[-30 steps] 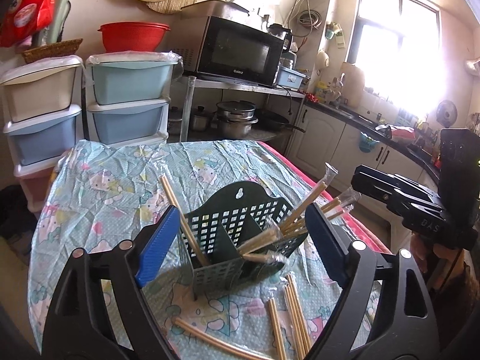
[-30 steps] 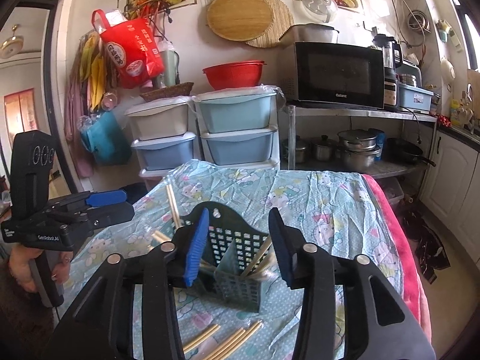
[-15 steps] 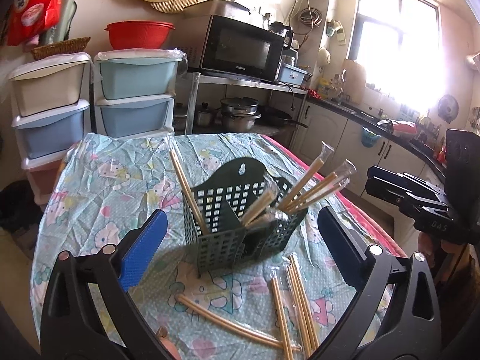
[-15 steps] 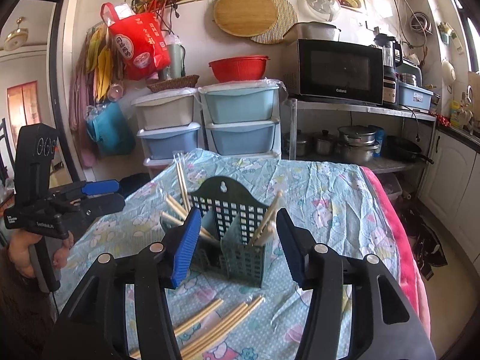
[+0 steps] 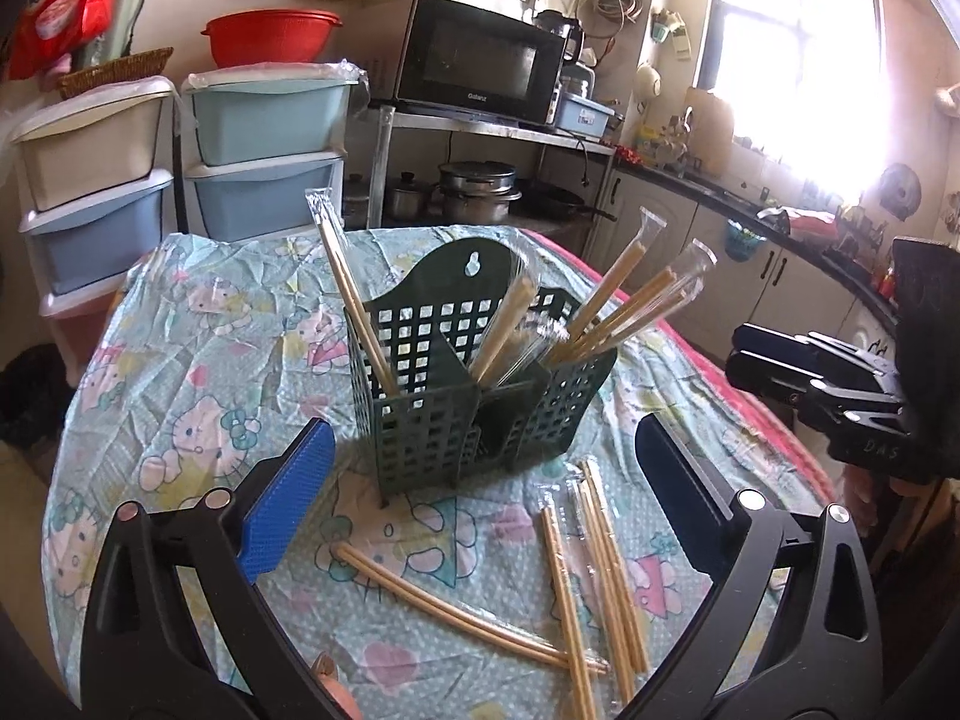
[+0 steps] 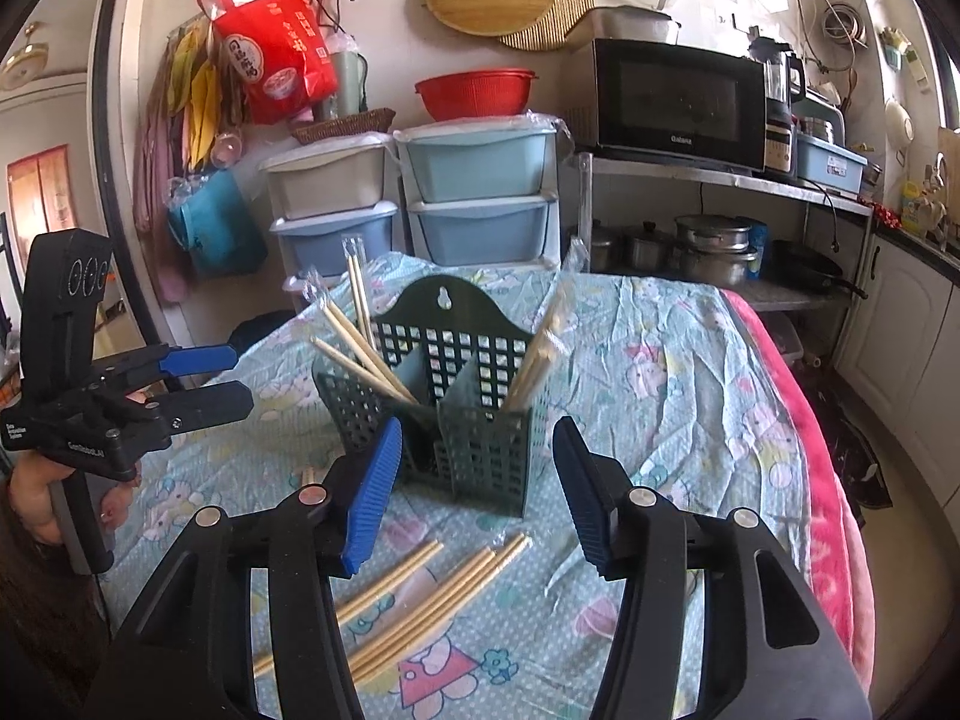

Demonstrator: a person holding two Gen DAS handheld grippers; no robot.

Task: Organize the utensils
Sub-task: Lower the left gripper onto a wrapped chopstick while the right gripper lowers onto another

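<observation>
A dark green slotted basket [image 5: 420,438] stands upright on the cartoon-print tablecloth [image 5: 180,390]. Wrapped wooden chopsticks [image 5: 624,306] lean out of its compartments. More loose chopsticks [image 5: 600,564] lie on the cloth in front of it. My left gripper [image 5: 483,438] is open wide just short of the basket, its blue pads clear of the sides and empty. My right gripper [image 6: 477,429] is open about half way in front of the basket [image 6: 444,330], above the loose chopsticks [image 6: 444,600]. Each view shows the other gripper, the left gripper [image 6: 240,378] and the right gripper [image 5: 733,354], off to the side.
Stacked plastic drawers [image 6: 480,192] stand behind the table. A metal shelf holds a microwave [image 6: 672,102] and pots [image 6: 714,246]. A pink blanket [image 6: 822,480] hangs along the table's right edge. Kitchen cabinets [image 5: 780,276] run under the window.
The left jaws have spread wider, away from the basket's sides. The right jaws have widened a little. Both grippers have drawn back and sunk, so more loose chopsticks show in front.
</observation>
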